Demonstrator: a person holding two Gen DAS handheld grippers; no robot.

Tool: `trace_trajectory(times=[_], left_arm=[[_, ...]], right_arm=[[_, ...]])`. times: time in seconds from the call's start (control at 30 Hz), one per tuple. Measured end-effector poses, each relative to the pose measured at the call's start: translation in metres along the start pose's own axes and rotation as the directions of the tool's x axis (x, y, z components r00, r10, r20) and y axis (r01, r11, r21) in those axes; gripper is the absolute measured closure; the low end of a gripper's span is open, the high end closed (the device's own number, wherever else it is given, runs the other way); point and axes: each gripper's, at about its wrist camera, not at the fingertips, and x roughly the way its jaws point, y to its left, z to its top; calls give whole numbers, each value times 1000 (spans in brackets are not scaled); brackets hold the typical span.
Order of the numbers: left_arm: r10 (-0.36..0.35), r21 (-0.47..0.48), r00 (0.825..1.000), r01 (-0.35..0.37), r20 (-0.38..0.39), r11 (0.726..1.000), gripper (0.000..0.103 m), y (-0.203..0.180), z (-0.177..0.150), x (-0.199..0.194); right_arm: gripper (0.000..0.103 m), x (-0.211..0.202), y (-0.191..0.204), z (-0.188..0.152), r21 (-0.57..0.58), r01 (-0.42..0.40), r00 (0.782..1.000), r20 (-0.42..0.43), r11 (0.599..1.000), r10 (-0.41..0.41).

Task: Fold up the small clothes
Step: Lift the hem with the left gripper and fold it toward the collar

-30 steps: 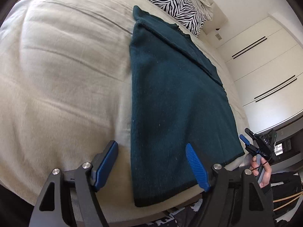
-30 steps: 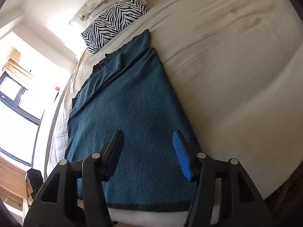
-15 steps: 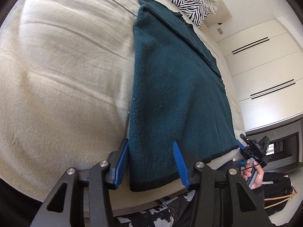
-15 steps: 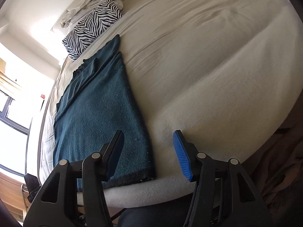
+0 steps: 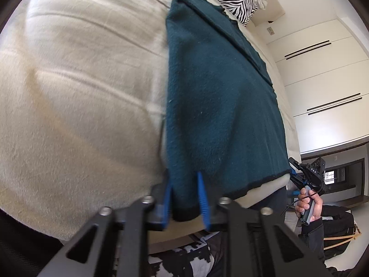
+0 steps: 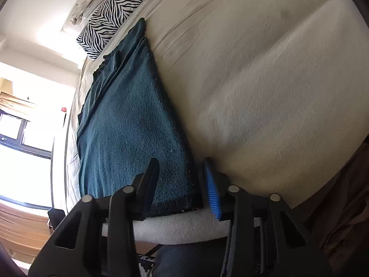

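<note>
A dark teal knitted garment (image 5: pixel 219 97) lies lengthwise on a cream bed, its black-edged hem at the near edge; it also shows in the right wrist view (image 6: pixel 129 127). My left gripper (image 5: pixel 184 184) has its blue pads narrowed around the hem's left corner, which bunches between them. My right gripper (image 6: pixel 182 177) straddles the hem's right corner with its jaws still apart, the cloth lying flat between them. The right gripper also shows at the hem's far corner in the left wrist view (image 5: pixel 299 175).
A zebra-print pillow (image 6: pixel 110 16) lies at the bed's far end beside crumpled white bedding. The cream bed cover (image 5: pixel 80 92) spreads wide to the left of the garment. White wardrobe doors (image 5: pixel 322 73) stand to the right. A bright window (image 6: pixel 20 138) is at the left.
My left gripper has moved forward and closed from wide open onto the hem's left corner. My right gripper has shifted to the hem's right corner and narrowed a little.
</note>
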Motion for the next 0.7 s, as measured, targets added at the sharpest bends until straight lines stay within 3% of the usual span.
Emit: trace_trajectory(times=[0.03, 0.13, 0.3, 0.4, 0.53, 0.7], left_arm=[[-4, -6, 1000, 4, -7, 1000, 94, 2, -2, 1], [-18, -18, 1000, 18, 1, 1000, 95, 3, -4, -1], [-55, -41, 998, 56, 26, 998, 96, 6, -2, -11], [-111, -63, 992, 115, 63, 991, 96, 7, 0, -23], [-186, -65, 976, 194, 115, 979, 96, 1, 6, -41], [-280, -46, 943, 292, 180, 955, 96, -16, 29, -62]], right_arm=[[73, 0, 0, -1, -5, -4, 1000, -2, 1000, 4], [93, -1, -2, -3, -3, 2, 1000, -3, 1000, -2], [96, -9, 4, -8, -14, -6, 1000, 30, 1000, 6], [96, -18, 15, -9, -27, -29, 998, 58, 999, 31], [96, -32, 36, -8, -43, -111, 991, 75, 993, 114], [96, -43, 74, 6, -82, -205, 972, 102, 975, 213]])
